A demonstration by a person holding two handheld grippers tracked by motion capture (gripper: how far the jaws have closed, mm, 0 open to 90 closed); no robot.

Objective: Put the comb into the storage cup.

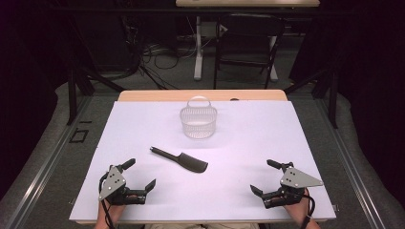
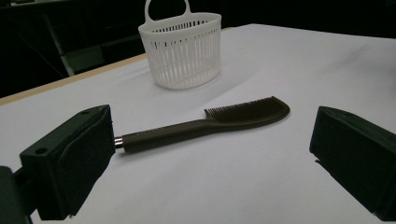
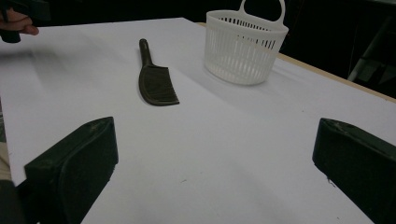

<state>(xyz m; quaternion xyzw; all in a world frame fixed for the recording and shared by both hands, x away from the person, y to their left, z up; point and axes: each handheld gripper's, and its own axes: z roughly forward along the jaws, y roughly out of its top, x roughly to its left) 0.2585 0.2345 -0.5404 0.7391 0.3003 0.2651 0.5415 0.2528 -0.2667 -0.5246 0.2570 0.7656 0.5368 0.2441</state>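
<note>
A dark comb (image 1: 180, 160) lies flat on the white table top (image 1: 248, 138), handle toward the left. Behind it stands a white slotted basket (image 1: 198, 120) with a loop handle, upright. My left gripper (image 1: 140, 174) rests near the front left edge, open, with nothing between its jaws. In the left gripper view the comb (image 2: 205, 125) lies just ahead of the wide-apart jaws, the basket (image 2: 181, 46) beyond. My right gripper (image 1: 267, 178) rests near the front right edge, open and holding nothing. The right gripper view has the comb (image 3: 155, 79) and basket (image 3: 244, 44) farther off.
The table's wooden far edge (image 1: 157, 95) runs behind the basket. A folding chair (image 1: 248, 38) and a desk leg with cables (image 1: 198, 47) stand on the floor beyond. Dark frame rails (image 1: 71, 86) flank the table on both sides.
</note>
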